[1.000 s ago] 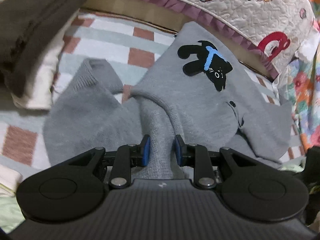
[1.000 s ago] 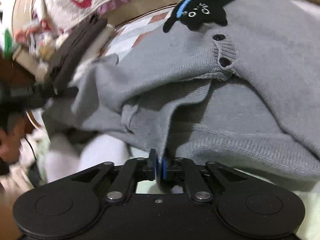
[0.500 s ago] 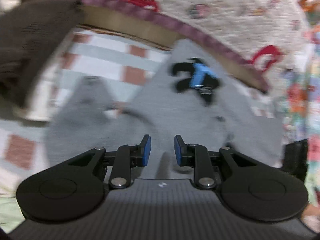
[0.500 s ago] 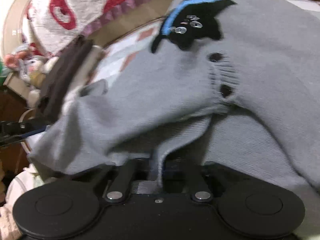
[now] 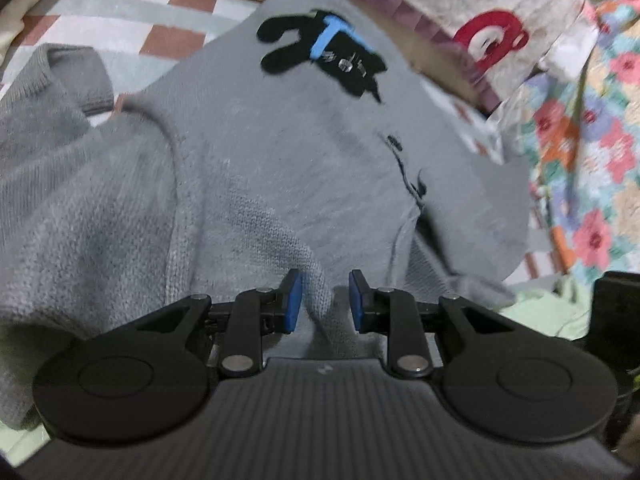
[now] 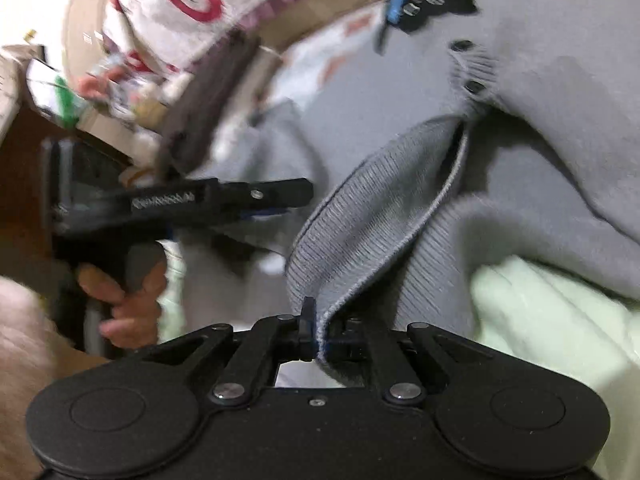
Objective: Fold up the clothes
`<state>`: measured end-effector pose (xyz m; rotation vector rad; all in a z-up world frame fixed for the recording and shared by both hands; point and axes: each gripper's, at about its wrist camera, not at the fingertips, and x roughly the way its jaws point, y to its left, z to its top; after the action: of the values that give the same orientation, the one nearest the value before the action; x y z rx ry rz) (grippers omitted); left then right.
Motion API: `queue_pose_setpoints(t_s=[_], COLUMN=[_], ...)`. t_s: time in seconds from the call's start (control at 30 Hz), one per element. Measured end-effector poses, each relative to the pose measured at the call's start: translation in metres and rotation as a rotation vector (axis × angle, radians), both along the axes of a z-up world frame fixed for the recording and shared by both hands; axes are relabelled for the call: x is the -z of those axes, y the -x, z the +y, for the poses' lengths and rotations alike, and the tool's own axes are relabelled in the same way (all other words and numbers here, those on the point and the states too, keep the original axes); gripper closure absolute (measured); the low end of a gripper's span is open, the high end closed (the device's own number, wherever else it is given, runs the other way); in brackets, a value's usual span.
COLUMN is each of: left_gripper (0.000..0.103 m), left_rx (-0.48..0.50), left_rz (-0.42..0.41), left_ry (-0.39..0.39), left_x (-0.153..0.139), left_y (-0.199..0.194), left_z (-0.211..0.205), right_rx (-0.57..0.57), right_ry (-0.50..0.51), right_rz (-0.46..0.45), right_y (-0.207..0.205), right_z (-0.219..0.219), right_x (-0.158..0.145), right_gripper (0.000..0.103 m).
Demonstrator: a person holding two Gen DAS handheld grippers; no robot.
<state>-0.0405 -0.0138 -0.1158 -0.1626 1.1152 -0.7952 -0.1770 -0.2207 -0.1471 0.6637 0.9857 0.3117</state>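
The grey knit sweater (image 5: 248, 168) is lying rumpled on the bed, spreading ahead of both tools, its black cat patch (image 5: 324, 54) at the far end and the checked bedsheet (image 5: 132, 12) beyond its left edge. The right hand-held gripper (image 6: 316, 340) is clenching the ribbed hem (image 6: 360, 232), which is rising from the jaws in a taut ridge toward the two buttons (image 6: 474, 87). The left hand-held gripper (image 5: 325, 300) is standing released, its blue pads parted on either side of a raised fold of knit (image 5: 316, 300) without pinching it.

The main risk, as I judge it, is in the right grip: only a thin edge of hem is sitting between the jaws, so a hard pull is likely to slide it free and let the layer drop back crooked. If the left tool closes on that bunched fold, it may be gathering two layers together, dragging the underside along and spoiling the crease. The loose sleeve (image 5: 76, 76) to the far left could also be trailing and getting trapped under the body.
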Motion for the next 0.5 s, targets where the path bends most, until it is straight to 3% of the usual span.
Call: queue_pose_setpoints(t_s=[0.1, 0.23, 0.33, 0.4, 0.5], left_gripper=[0.080, 0.080, 0.080, 0.080, 0.080], left_rx=[-0.004, -0.006, -0.008, -0.008, -0.010], left_rz=[-0.004, 0.005, 0.014, 0.019, 0.028], left_ry=[-0.042, -0.008, 0.026, 0.049, 0.084], left_x=[0.002, -0.001, -0.003, -0.005, -0.008], left_y=[0.000, -0.002, -0.003, -0.004, -0.006], left_z=[-0.003, 0.000, 0.002, 0.004, 0.006], right_rx=[0.010, 0.003, -0.031, 0.012, 0.049], right_ry=[-0.013, -0.104, 0.018, 0.112, 0.160], right_rz=[-0.054, -0.194, -0.151, -0.060, 0.010], right_y=[0.001, 0.015, 0.015, 0.010, 0.001], right_z=[0.001, -0.001, 0.003, 0.002, 0.005], right_x=[-0.010, -0.041, -0.038, -0.025, -0.015], right_gripper=[0.097, 0.097, 0.097, 0.097, 0.093])
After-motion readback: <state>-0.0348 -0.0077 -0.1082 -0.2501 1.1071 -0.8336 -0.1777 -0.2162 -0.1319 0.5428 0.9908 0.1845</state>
